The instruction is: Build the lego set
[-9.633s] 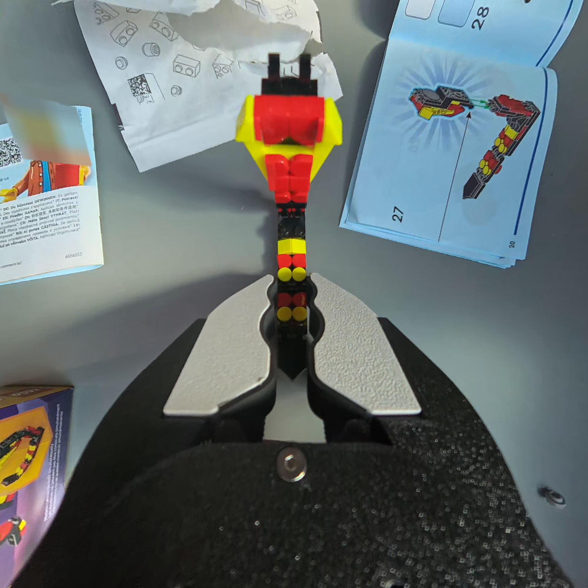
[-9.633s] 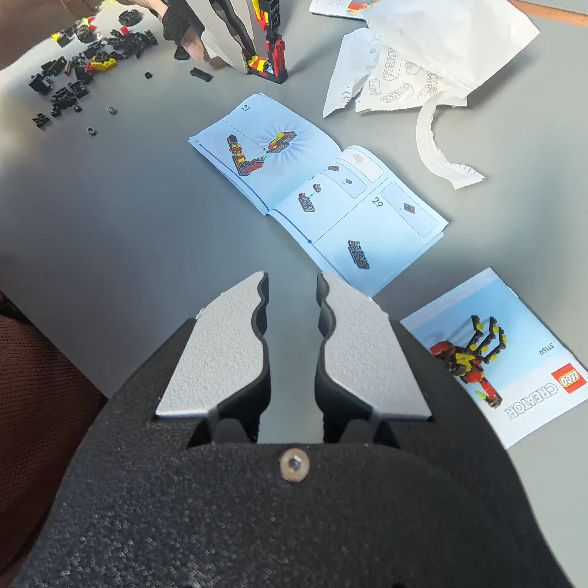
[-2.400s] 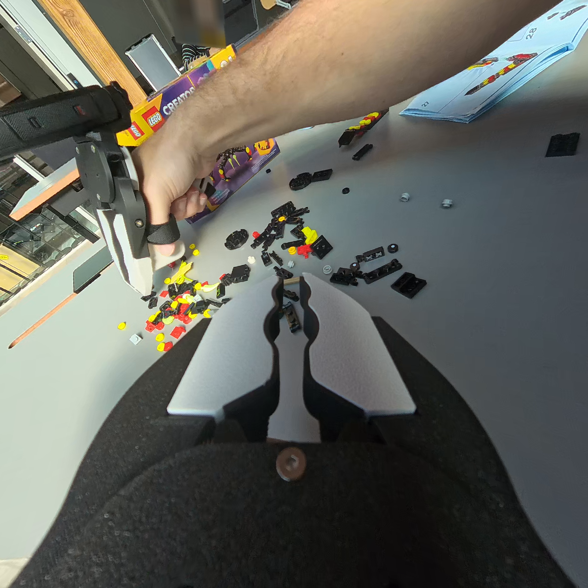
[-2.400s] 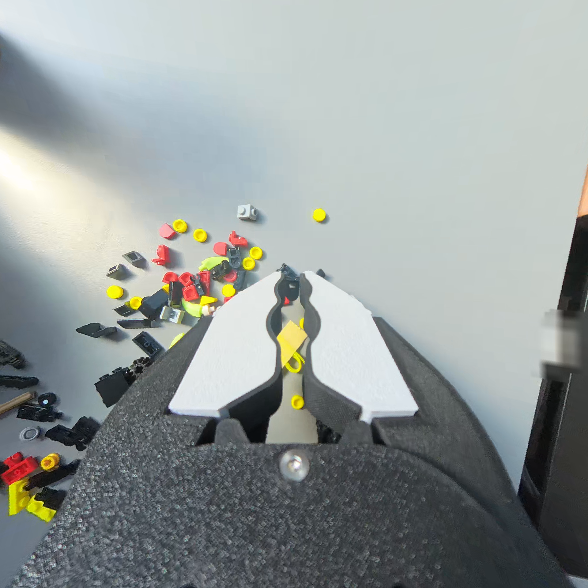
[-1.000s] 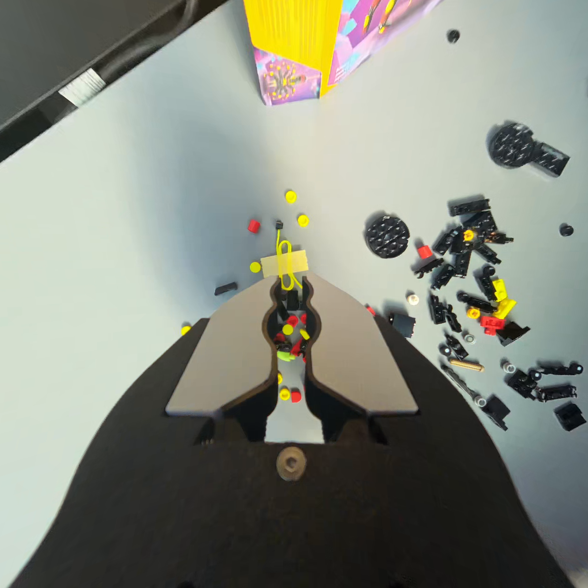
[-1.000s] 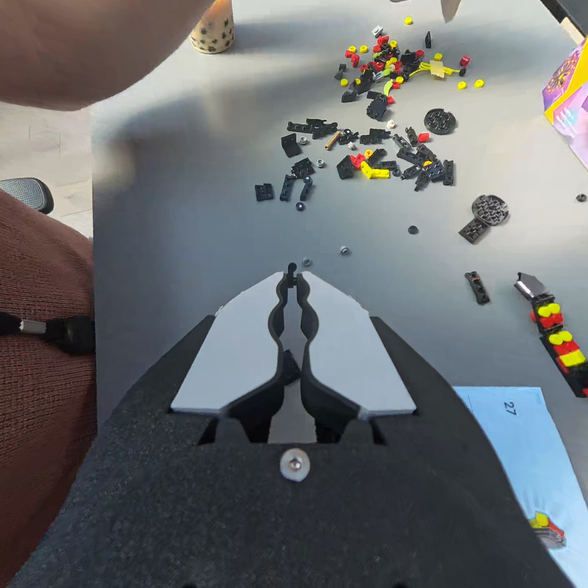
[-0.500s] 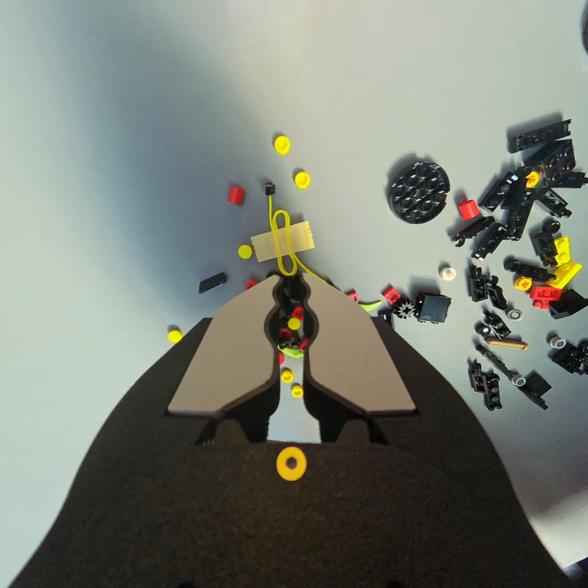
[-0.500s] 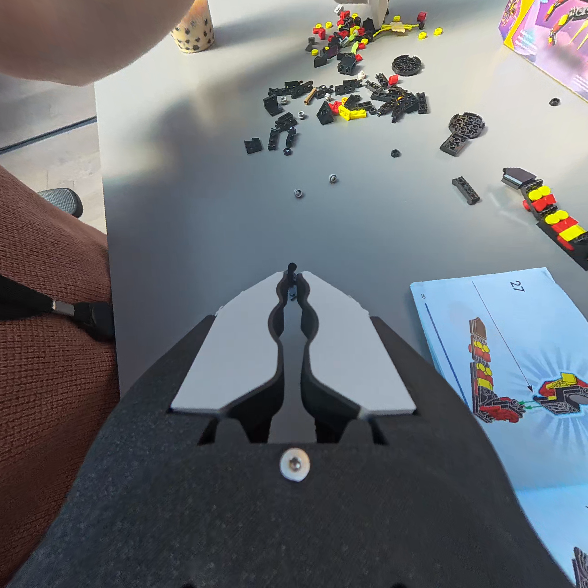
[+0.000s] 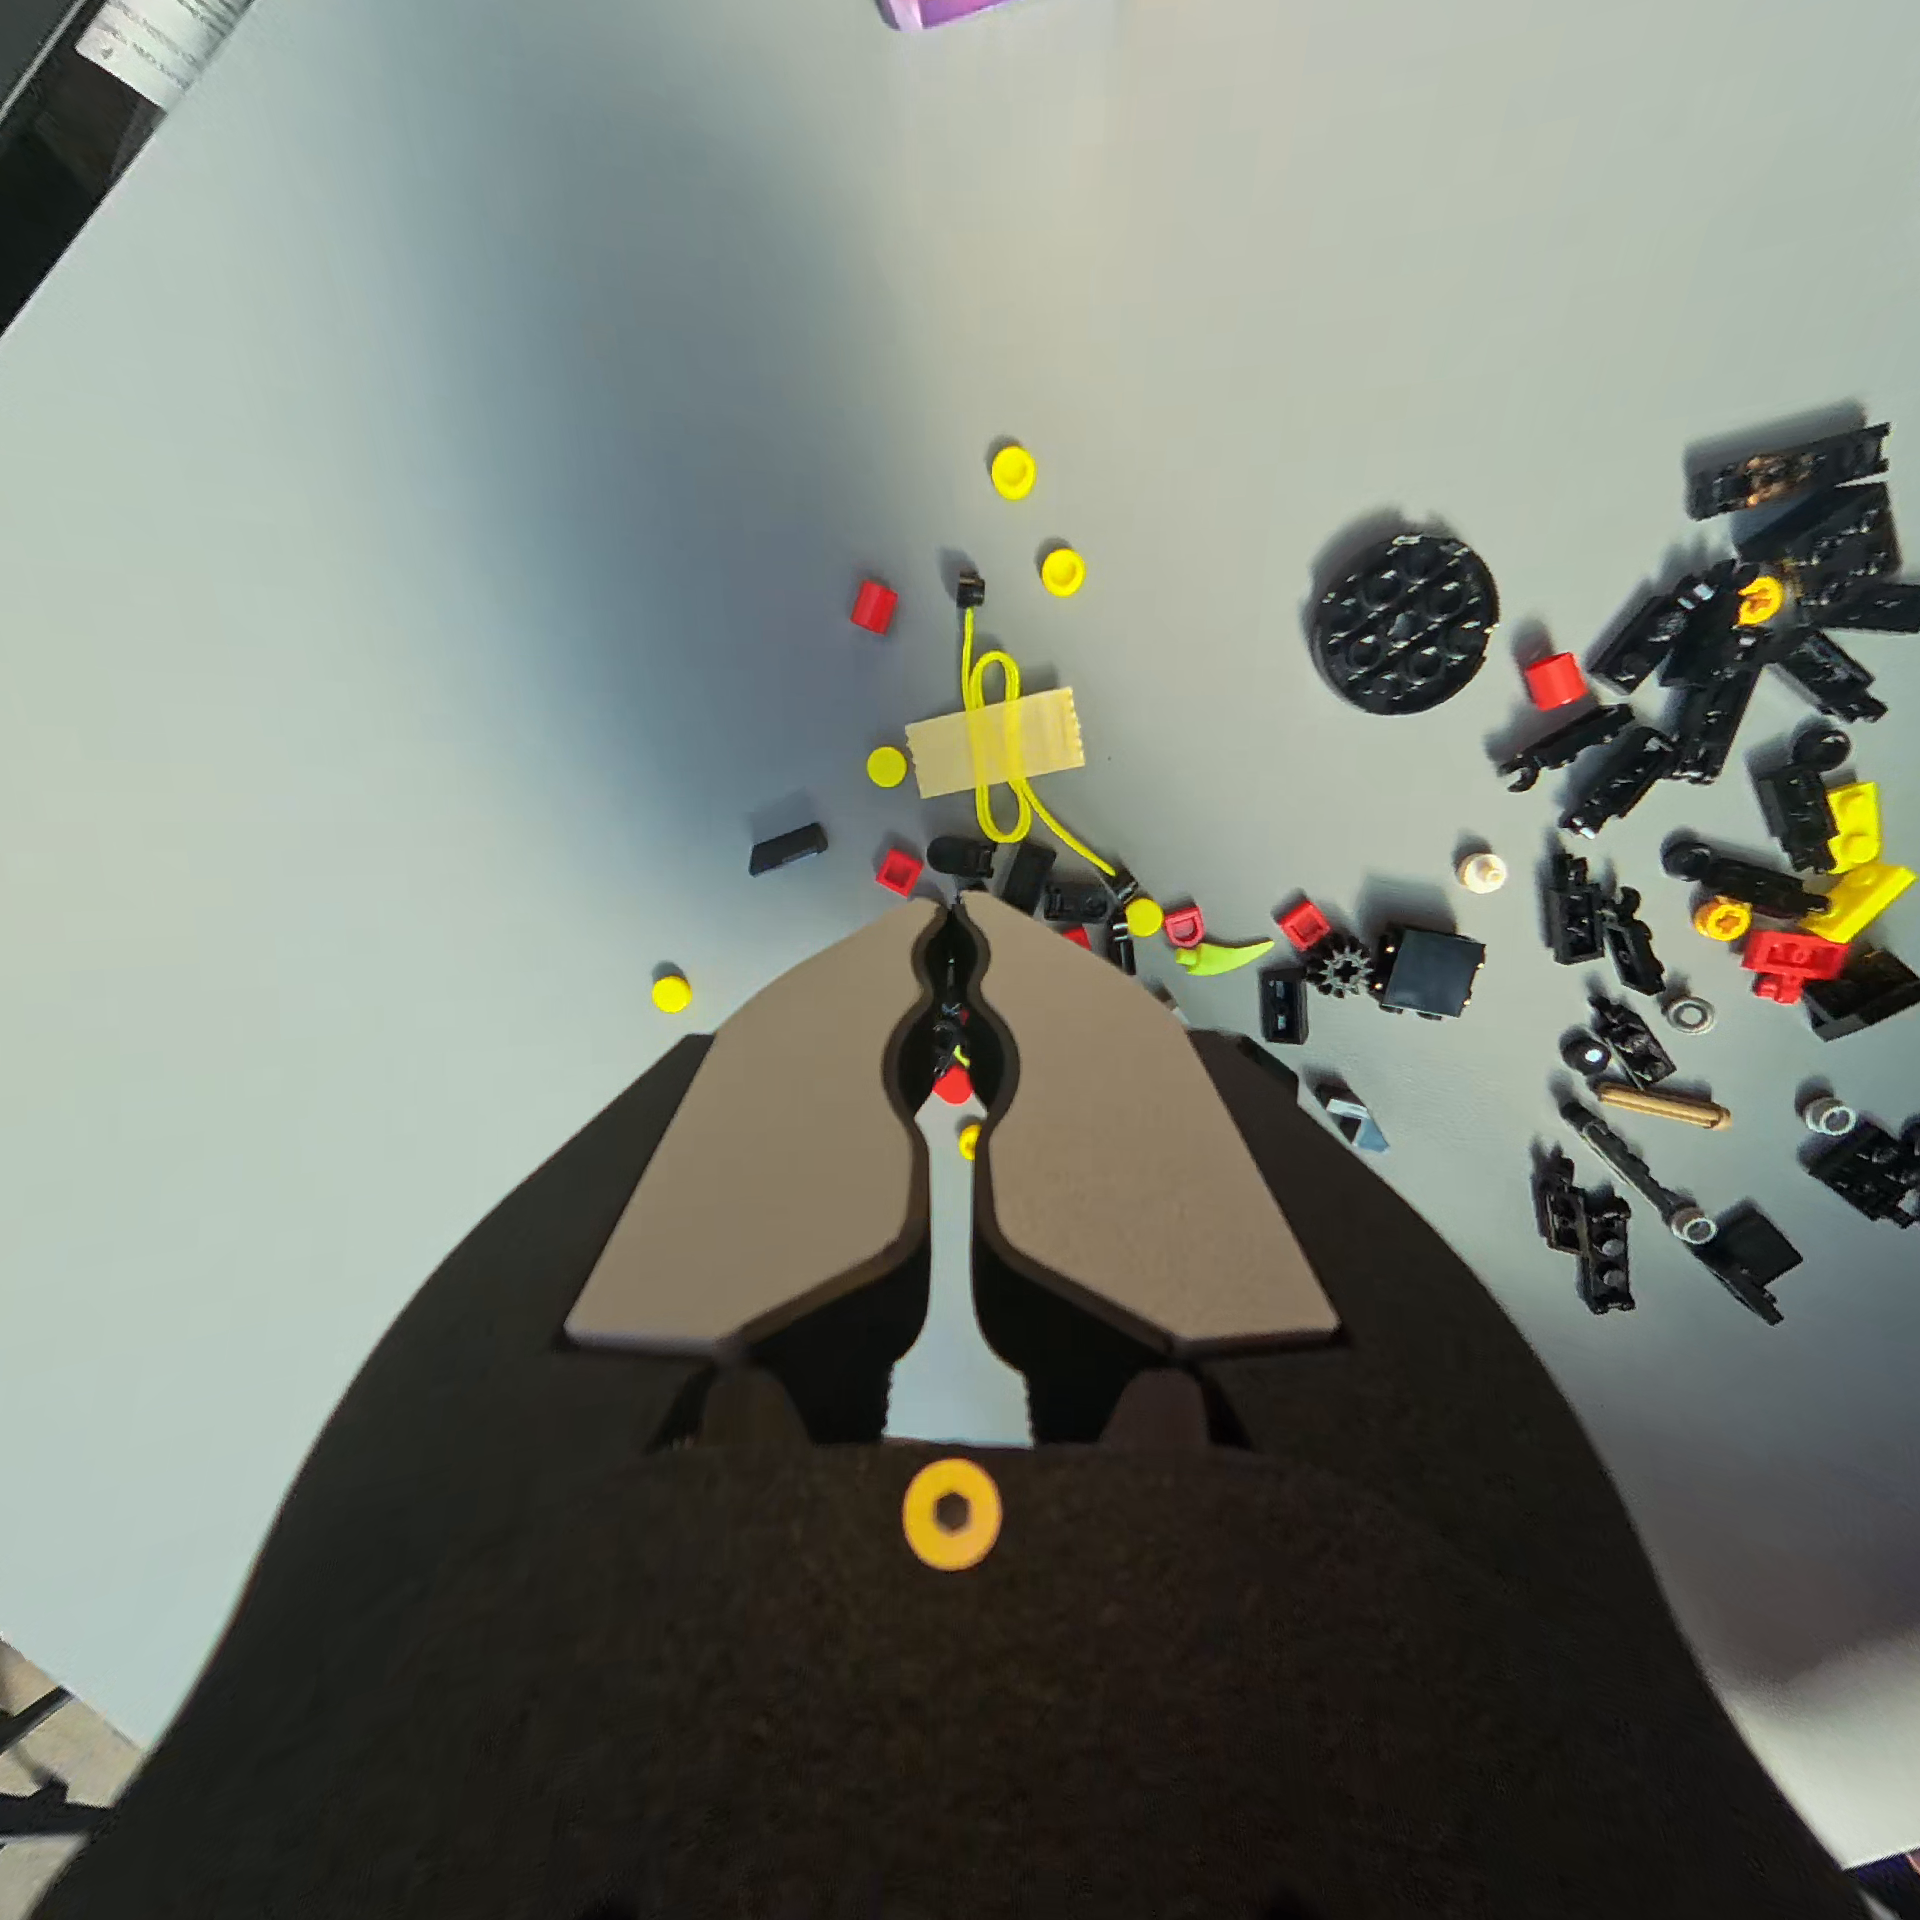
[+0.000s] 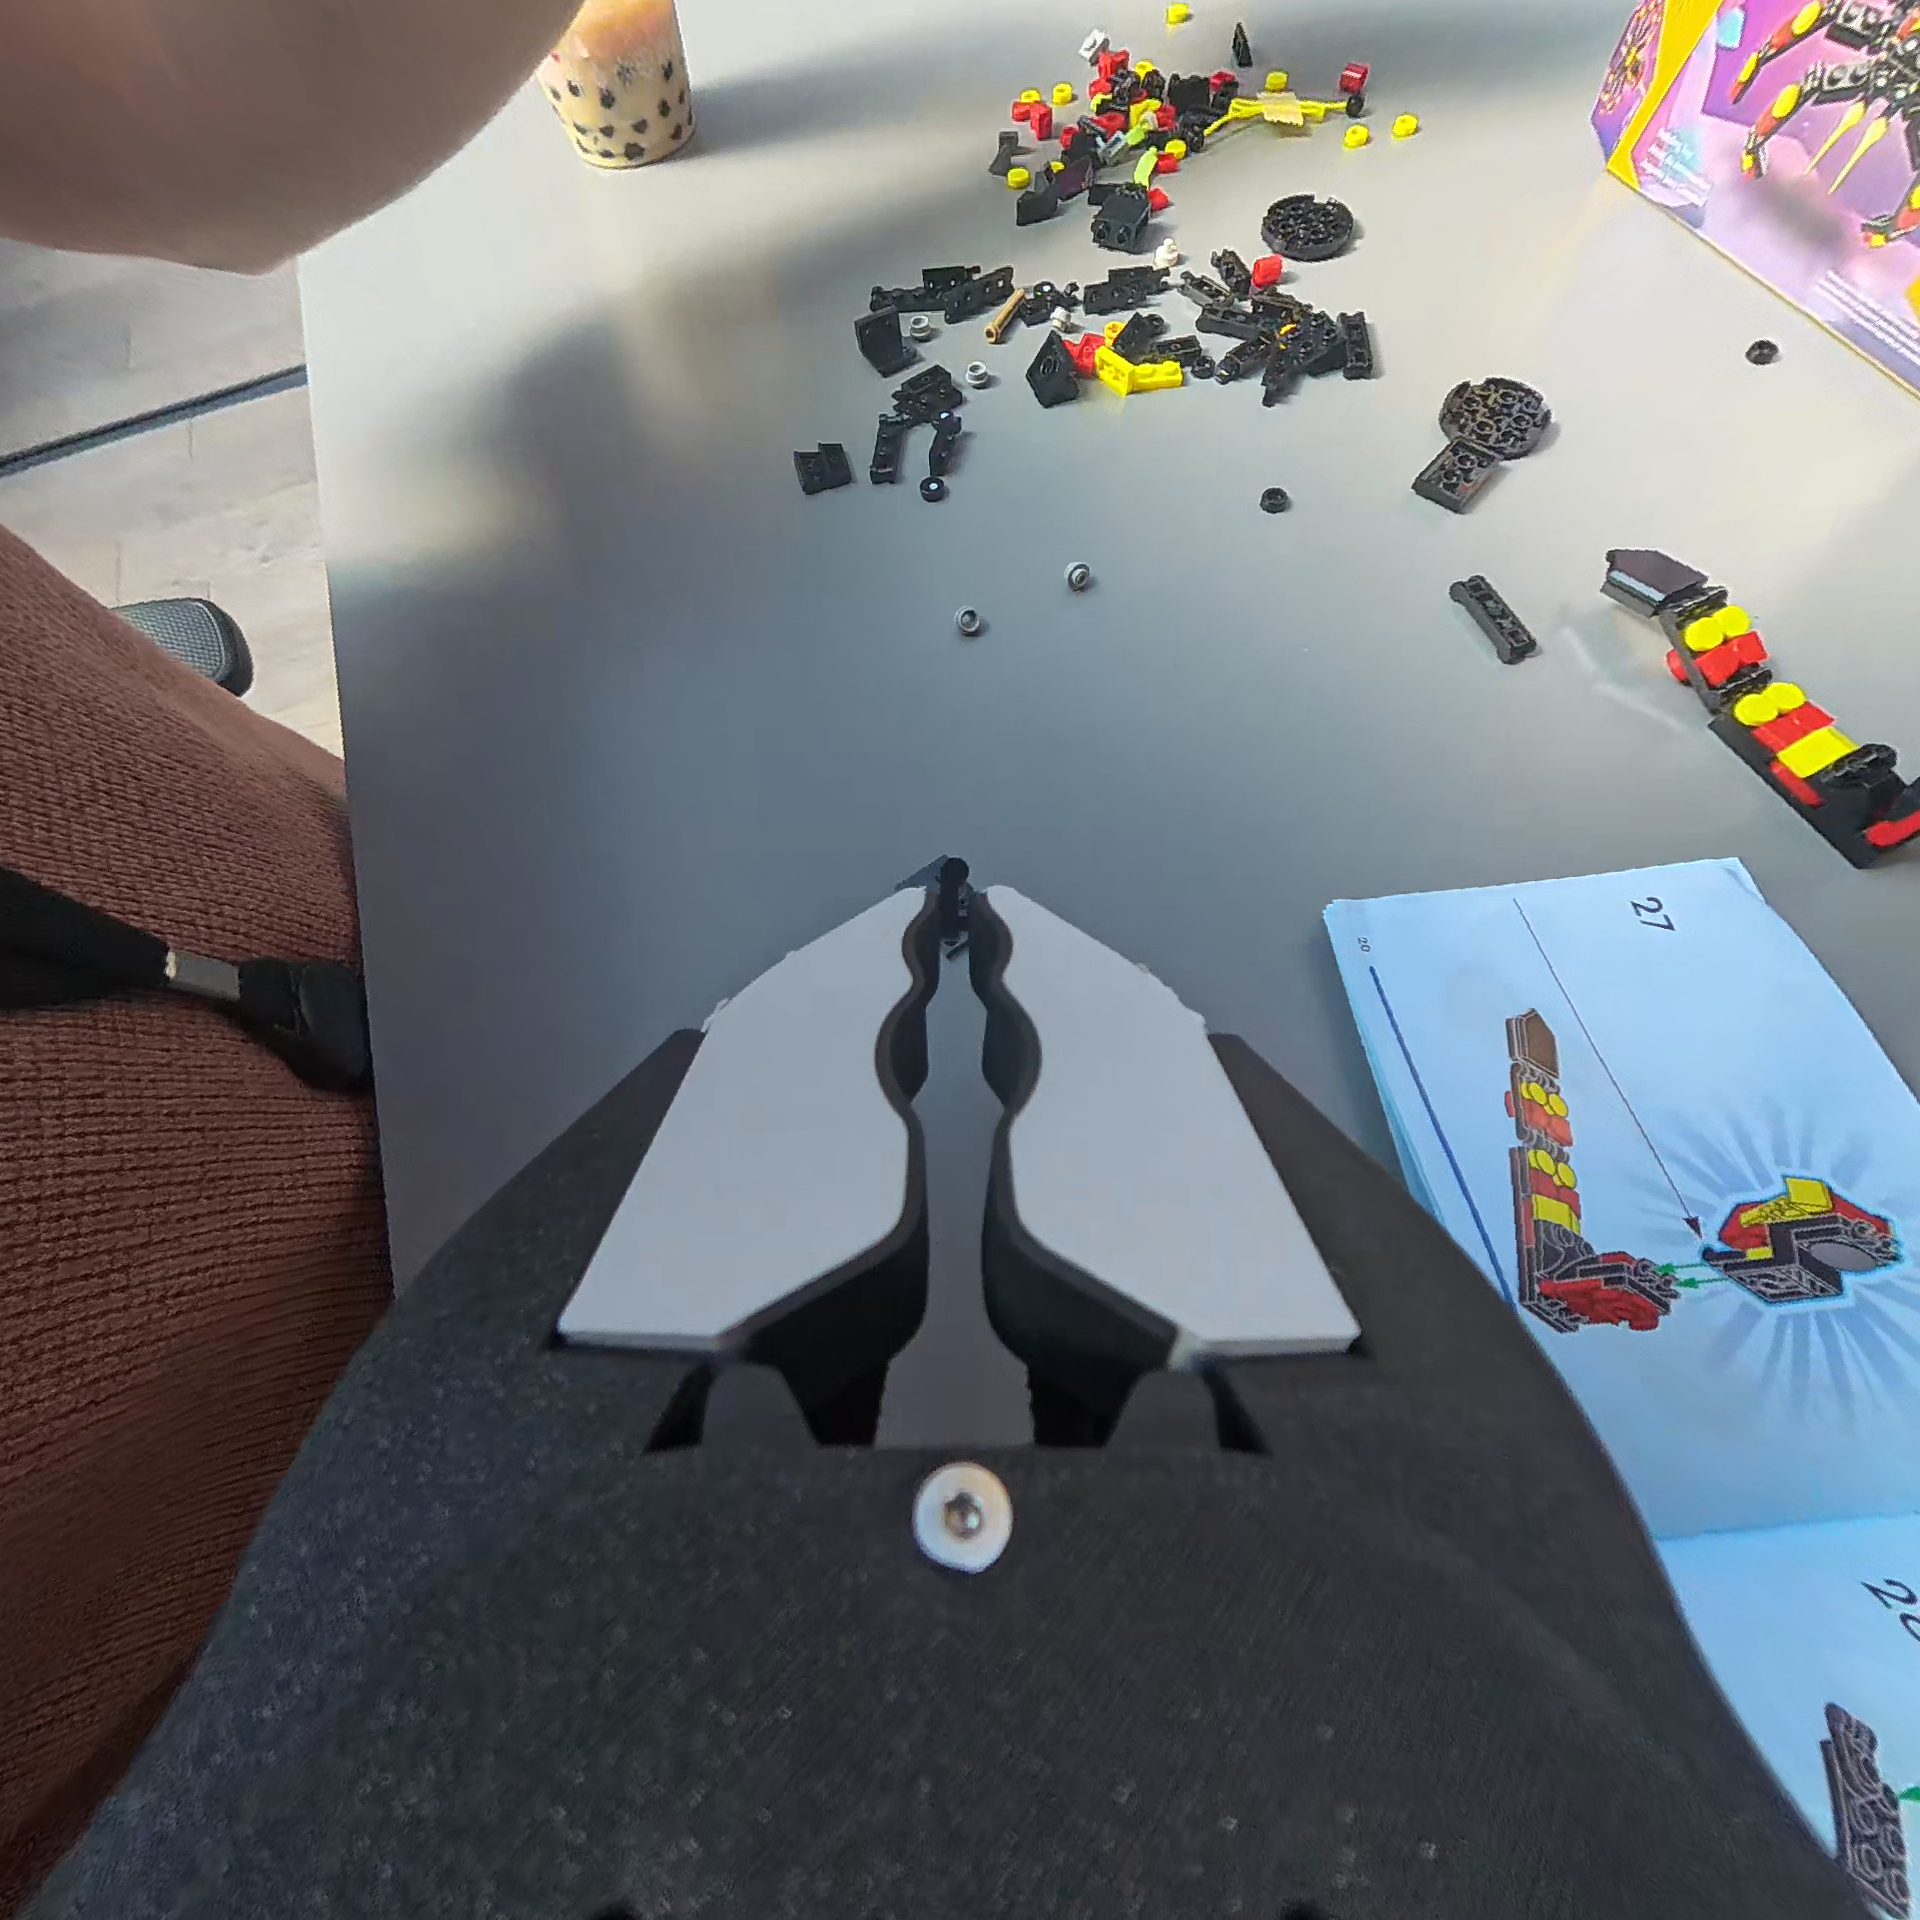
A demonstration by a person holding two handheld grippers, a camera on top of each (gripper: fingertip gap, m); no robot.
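Note:
My left gripper (image 9: 954, 914) is down in a scatter of small red, yellow and black Lego pieces (image 9: 1714, 831), jaws closed, with a small black piece (image 9: 948, 1023) caught in the gap between the fingers. A yellow string under a strip of tape (image 9: 992, 743) lies just ahead of the tips. My right gripper (image 10: 951, 904) is shut on a small black piece with a pin (image 10: 951, 878) that sticks out past the tips, above bare table. The half-built black, red and yellow snake body (image 10: 1766, 717) lies to the right.
The open blue instruction booklet (image 10: 1662, 1195) lies at the right, the purple and yellow box (image 10: 1766, 156) at the far right. A spotted cup (image 10: 623, 94) stands at the back. A round black plate (image 9: 1403, 623) lies among the pieces. A person's brown-clothed arm (image 10: 156, 1039) runs along the left table edge. Some 40 cm of space lies between my two pairs of fingers.
My left gripper's jaws have closed over the piece pile. My right gripper, still holding the black piece, has drawn back toward the booklet.

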